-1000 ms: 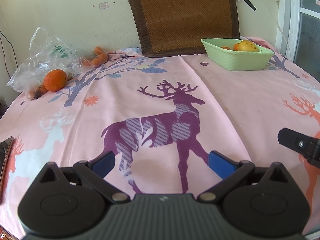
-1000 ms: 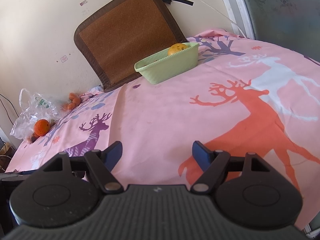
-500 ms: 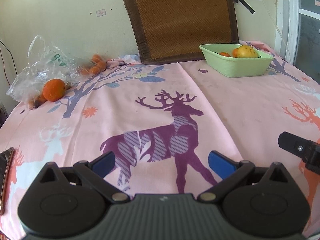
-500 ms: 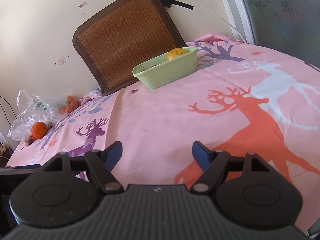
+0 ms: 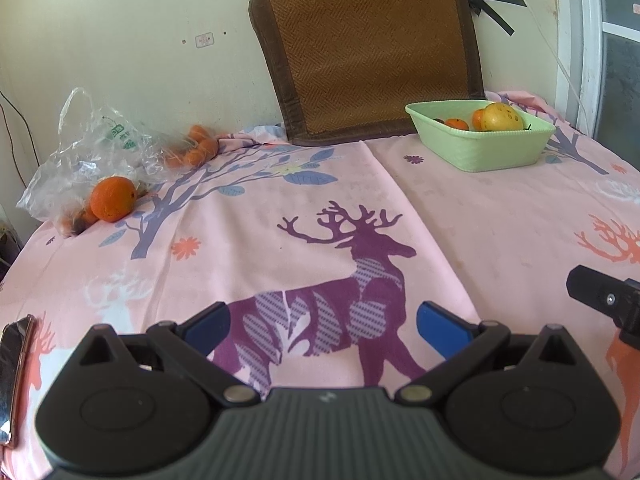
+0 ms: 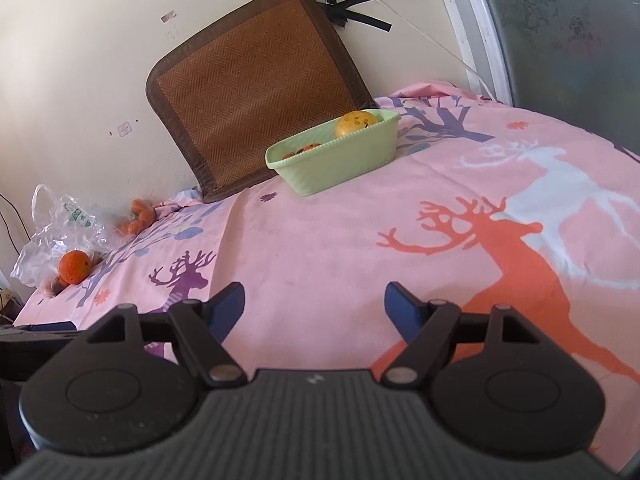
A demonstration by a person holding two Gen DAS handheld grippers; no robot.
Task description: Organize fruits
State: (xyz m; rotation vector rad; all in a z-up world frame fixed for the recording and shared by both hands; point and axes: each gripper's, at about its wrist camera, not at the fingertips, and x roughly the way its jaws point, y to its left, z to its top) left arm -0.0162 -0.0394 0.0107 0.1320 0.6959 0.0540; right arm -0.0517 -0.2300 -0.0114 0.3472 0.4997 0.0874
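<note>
Left gripper [image 5: 322, 322]: blue fingers wide apart, holding nothing, low over the smooth pink tablecloth [image 5: 460, 216].
Right gripper [image 6: 314, 302]: also spread wide, empty.
Orange [image 5: 112, 199]: round, dimpled skin, far ahead-left of the left gripper, touching a crinkled clear plastic bag [image 5: 88, 148].
Basket [image 5: 488, 152]: pale green ribbed plastic, rectangular, far ahead-right, with a yellow spotted fruit [image 5: 502, 117] inside.

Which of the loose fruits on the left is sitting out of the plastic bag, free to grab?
The big round orange at the plastic bag's front edge: it lies bare on the cloth. The smaller orange fruits farther back look partly under the plastic.
</note>
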